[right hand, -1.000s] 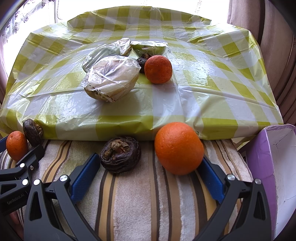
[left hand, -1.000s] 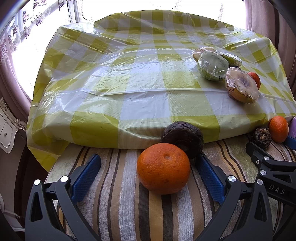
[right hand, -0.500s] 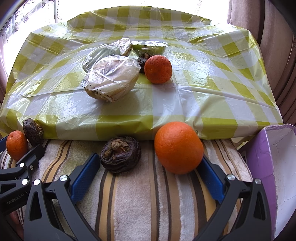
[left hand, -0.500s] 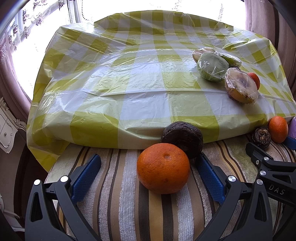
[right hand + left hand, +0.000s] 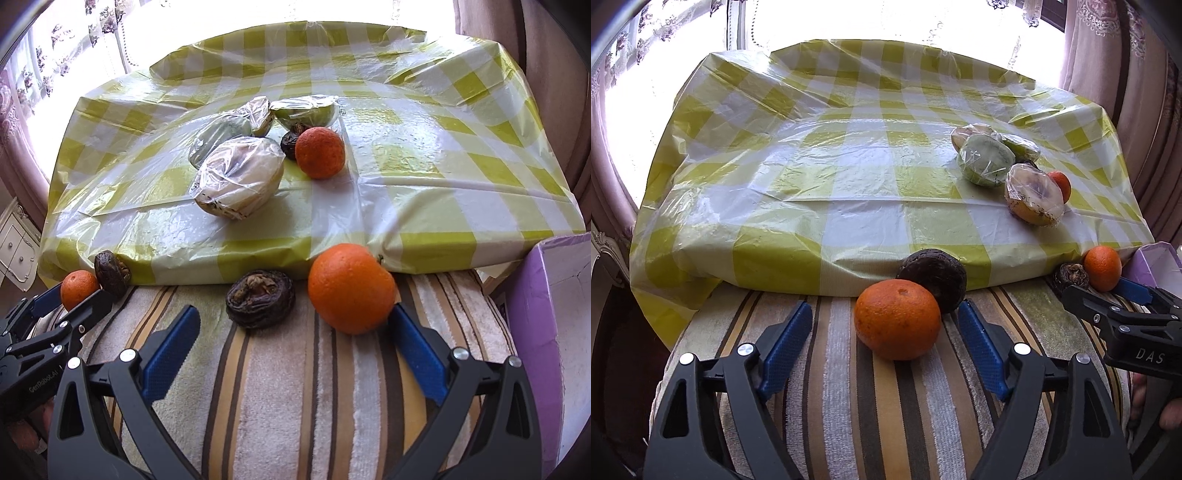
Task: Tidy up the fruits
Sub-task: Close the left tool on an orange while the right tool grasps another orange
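Note:
My left gripper (image 5: 884, 328) is open around an orange (image 5: 897, 319) on the striped towel; a dark wrinkled fruit (image 5: 932, 278) sits just behind it. My right gripper (image 5: 295, 332) is open, with a second orange (image 5: 351, 288) against its right finger and a dark shrivelled fruit (image 5: 260, 299) between the fingers. On the raised checked cloth lie several plastic-wrapped fruit halves (image 5: 240, 177) and a small orange (image 5: 319, 152). The right gripper also shows in the left wrist view (image 5: 1123, 295).
The yellow checked plastic cloth (image 5: 820, 192) covers a raised surface behind the striped towel (image 5: 886, 406). A purple box (image 5: 554, 314) stands open at the right. Curtains and a bright window lie behind.
Both grippers have drawn back and risen slightly, so the view is wider. The fruits lie where they were.

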### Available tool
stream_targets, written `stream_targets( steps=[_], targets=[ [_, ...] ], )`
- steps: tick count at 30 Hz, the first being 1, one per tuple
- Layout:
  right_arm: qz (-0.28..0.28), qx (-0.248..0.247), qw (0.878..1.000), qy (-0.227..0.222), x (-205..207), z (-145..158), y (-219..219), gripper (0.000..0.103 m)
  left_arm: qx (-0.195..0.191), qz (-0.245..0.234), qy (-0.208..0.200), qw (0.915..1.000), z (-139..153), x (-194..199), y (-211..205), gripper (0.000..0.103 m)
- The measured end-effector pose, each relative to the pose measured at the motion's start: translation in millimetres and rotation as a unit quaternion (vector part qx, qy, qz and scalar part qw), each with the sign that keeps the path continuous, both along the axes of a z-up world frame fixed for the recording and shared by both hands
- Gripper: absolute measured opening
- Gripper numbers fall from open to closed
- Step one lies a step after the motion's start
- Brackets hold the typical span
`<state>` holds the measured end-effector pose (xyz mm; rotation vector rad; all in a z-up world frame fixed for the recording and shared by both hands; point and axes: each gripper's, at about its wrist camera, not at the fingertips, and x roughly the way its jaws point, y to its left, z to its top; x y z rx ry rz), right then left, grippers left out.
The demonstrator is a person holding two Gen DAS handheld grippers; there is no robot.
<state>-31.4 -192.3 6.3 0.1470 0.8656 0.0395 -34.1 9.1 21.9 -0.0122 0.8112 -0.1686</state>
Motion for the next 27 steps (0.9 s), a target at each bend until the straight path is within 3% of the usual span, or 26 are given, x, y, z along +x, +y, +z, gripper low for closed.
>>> stream_targets(
  steps=[2,5,10,15,20,27],
  targets=[
    [0.007,0.004,1.000,-0.006,-1.4,1.1,-3.5,0.102,-0.017,-0.008,0.001,0.9998,1.1,-0.4,2.5,0.058],
    [-0.003,0.023,1.000,-0.014,-4.1,3.0,-13.0,0.102,-0.009,-0.012,0.001,0.9999,0.2,-3.0,0.1,0.056],
    [-0.003,0.033,0.999,-0.033,-9.2,9.6,-21.5,0.102,-0.021,-0.016,-0.004,0.9996,3.2,-11.3,5.6,0.041],
    [-0.011,0.039,0.998,-0.039,-12.8,15.2,-34.4,0.099,-0.025,-0.022,-0.011,0.9994,5.4,-16.7,7.1,0.039],
    [-0.023,0.013,0.999,-0.029,-13.6,18.6,-44.0,0.084,-0.027,-0.024,-0.023,0.9991,10.8,-22.1,8.8,0.039],
    [0.007,0.013,1.000,0.002,-5.1,6.6,-38.6,0.050,-0.022,-0.024,-0.044,0.9985,21.3,-27.5,9.5,0.039]
  ],
)
